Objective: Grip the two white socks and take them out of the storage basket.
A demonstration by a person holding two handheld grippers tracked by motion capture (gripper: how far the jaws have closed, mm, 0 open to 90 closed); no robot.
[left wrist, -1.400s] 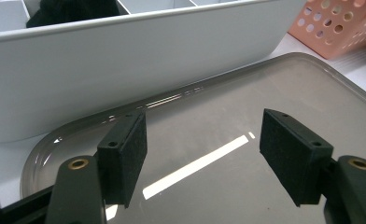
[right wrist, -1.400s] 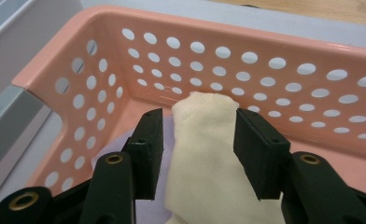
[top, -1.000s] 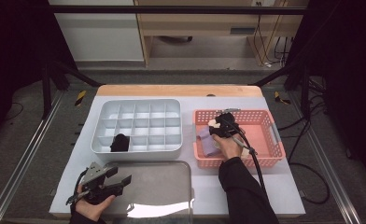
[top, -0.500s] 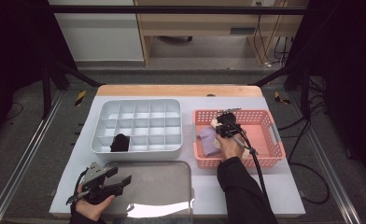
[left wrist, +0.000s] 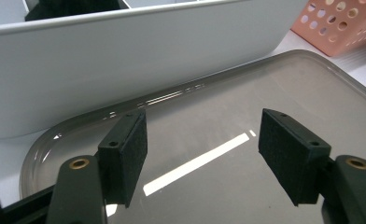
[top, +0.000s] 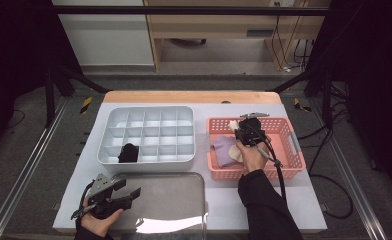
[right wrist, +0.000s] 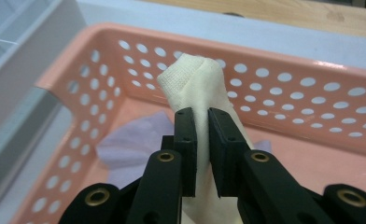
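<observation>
My right gripper (top: 240, 129) (right wrist: 202, 140) is shut on a cream cloth (right wrist: 196, 84), lifted inside the pink perforated basket (top: 284, 132) (right wrist: 312, 98); the cloth's tip (top: 232, 124) pokes up past the jaws. A lavender cloth (top: 224, 150) (right wrist: 134, 144) lies on the basket floor below it. My left gripper (top: 129, 196) (left wrist: 202, 154) is open above the grey metal tray (top: 174, 200) (left wrist: 246, 107) at the table's front, with nothing between its fingers. The white compartment box (top: 146, 132) (left wrist: 125, 60) sits behind the tray, with a black item (top: 128, 153) in a front-left cell.
The white tabletop (top: 224, 200) has a wooden strip (top: 194, 96) at its far edge. Black frame bars and cables surround the table. A cable (top: 279, 170) trails from my right gripper over the basket's front rim.
My right gripper has lifted slightly and shifted a little left with the cream cloth in it. The left gripper has stayed put.
</observation>
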